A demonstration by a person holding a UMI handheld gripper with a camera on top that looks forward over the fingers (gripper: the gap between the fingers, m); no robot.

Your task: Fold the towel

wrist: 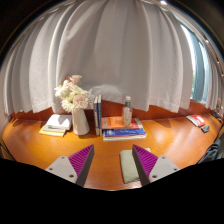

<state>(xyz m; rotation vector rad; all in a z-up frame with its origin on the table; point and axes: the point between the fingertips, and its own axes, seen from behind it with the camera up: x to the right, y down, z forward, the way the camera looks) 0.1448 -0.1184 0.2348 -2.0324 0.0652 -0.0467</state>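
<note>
A small pale grey-green towel lies folded in a narrow strip on the wooden table, just inside my right finger. My gripper is open, its purple pads spread wide above the table. The towel's right edge is against or under the right pad; the left finger is well clear of it. Nothing is held.
Beyond the fingers stand a vase of pale flowers, upright books, a bottle, a flat blue book and a stack of books. A red item lies far right. White curtains hang behind.
</note>
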